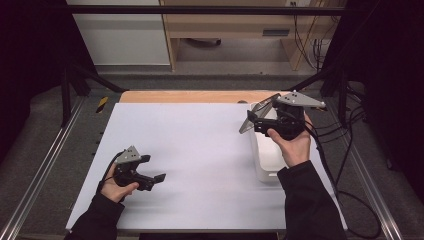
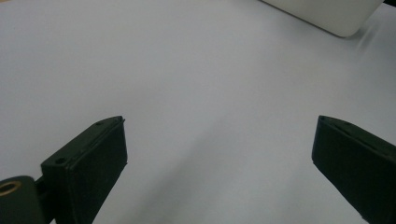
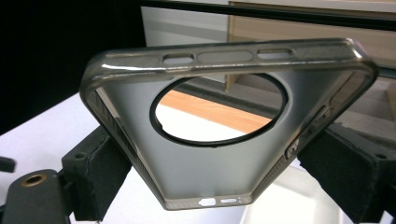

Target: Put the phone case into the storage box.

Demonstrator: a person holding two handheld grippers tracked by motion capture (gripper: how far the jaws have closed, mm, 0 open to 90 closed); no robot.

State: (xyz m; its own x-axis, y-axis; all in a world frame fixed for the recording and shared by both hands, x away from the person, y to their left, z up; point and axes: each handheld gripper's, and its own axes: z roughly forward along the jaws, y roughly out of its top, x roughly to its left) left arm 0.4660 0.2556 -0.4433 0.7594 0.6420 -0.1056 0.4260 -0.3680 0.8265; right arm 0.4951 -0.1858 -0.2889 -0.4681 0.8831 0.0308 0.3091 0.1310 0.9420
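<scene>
Smoky grey translucent phone case [image 3: 224, 140]

left gripper [image 1: 159, 178] low near the table's front, jaws spread wide; right gripper [image 1: 251, 122] raised at far right, jaws clamped.

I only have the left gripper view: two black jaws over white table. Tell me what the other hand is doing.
Observer: The right gripper holds a translucent grey phone case, lifted above the table.
Operator: Describe the grip.
Observer: In the right gripper view its jaws press on the case's two long side edges, and the round camera hole faces the lens.
Operator: Say what that white corner at my top edge is.
Observer: A white box on the table's right side, directly under the right hand.
Operator: Report my own gripper.
Observer: The left gripper is open, low over the white table, holding nothing.
</scene>
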